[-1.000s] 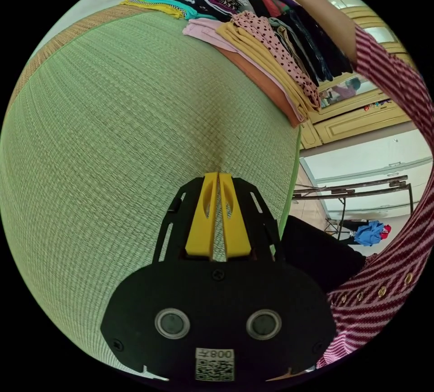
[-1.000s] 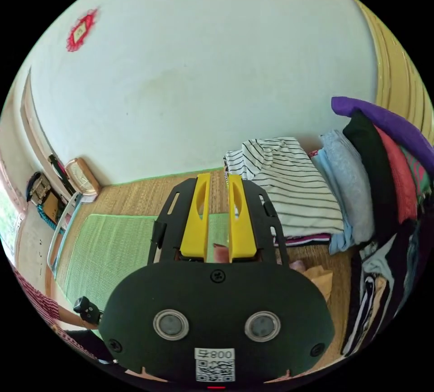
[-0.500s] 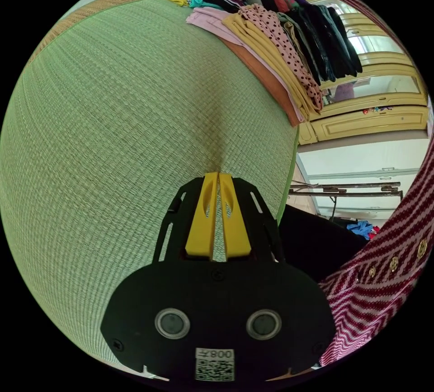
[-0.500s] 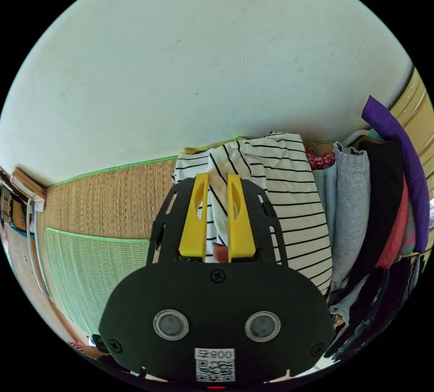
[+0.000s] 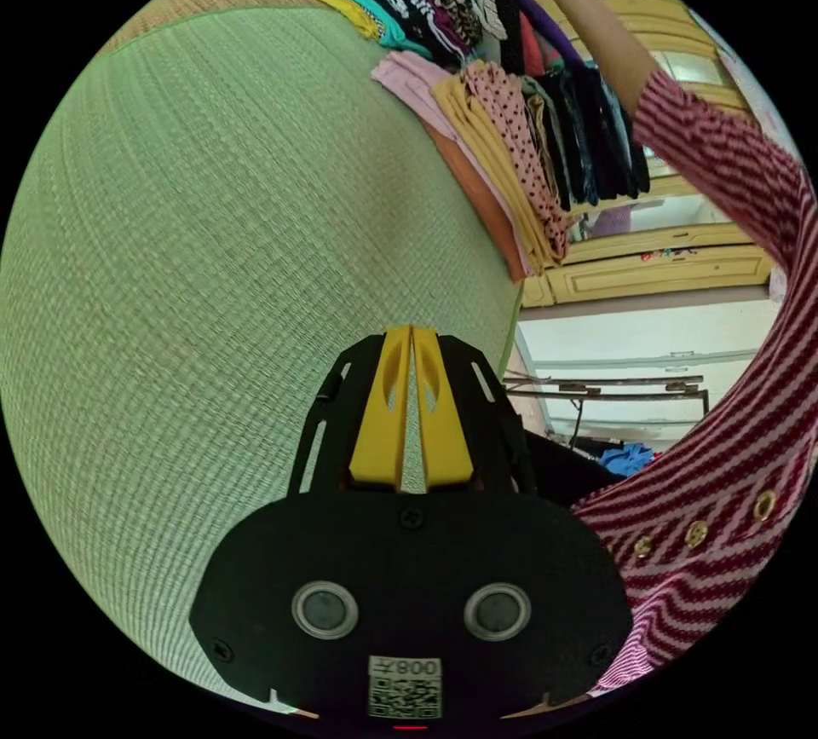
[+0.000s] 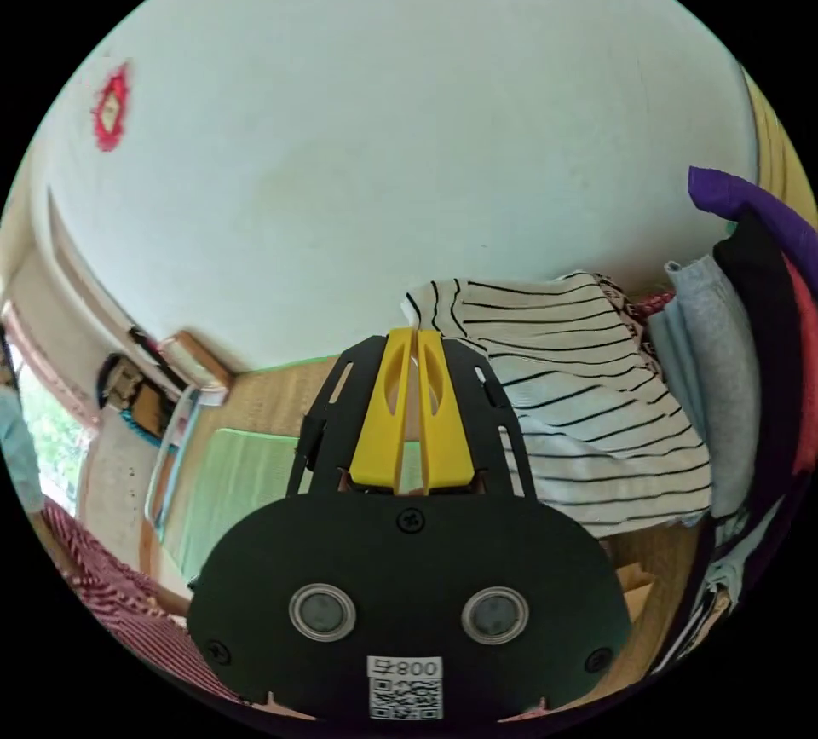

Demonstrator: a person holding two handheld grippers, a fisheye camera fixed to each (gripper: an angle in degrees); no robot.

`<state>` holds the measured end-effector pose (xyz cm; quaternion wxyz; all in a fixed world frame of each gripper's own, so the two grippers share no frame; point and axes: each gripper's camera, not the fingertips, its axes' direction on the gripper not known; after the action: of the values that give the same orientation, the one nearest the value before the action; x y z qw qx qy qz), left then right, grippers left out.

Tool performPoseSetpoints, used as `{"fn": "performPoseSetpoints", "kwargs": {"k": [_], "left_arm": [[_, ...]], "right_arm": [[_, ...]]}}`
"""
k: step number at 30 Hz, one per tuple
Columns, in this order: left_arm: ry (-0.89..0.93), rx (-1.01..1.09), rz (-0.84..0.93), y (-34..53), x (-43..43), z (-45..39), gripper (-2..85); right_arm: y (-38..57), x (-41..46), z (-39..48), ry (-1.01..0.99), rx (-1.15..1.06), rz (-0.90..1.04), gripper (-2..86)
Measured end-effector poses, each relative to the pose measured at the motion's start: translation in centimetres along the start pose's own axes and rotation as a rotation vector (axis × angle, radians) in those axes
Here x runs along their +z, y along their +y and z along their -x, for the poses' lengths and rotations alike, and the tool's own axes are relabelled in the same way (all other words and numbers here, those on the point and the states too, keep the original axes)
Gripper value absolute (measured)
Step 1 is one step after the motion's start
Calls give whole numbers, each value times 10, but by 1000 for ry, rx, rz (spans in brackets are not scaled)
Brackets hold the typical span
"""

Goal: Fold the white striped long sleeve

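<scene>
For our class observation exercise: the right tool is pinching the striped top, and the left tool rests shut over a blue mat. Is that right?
Not quite. The mat under the left tool is green, not blue, as the left gripper view shows. The rest stands: the right tool appears shut on an edge of the striped top in the right gripper view.

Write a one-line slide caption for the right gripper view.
Right gripper, jaws closed, at the edge of the white striped shirt beside stacked clothes.
</scene>
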<state>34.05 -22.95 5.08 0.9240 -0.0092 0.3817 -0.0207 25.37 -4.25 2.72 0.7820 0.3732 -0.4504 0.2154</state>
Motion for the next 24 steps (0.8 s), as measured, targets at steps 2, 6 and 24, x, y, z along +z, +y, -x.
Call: {"fn": "performPoseSetpoints", "kwargs": {"k": [2, 6, 24], "left_arm": [[3, -11, -48, 15, -16, 5, 2], [18, -43, -165, 59, -56, 20, 3], [356, -160, -692, 392, -155, 47, 60]], "right_arm": [[15, -32, 18, -96, -27, -36, 6], [51, -93, 65, -252, -85, -81, 6], [236, -208, 286, -626, -254, 140, 4]]}}
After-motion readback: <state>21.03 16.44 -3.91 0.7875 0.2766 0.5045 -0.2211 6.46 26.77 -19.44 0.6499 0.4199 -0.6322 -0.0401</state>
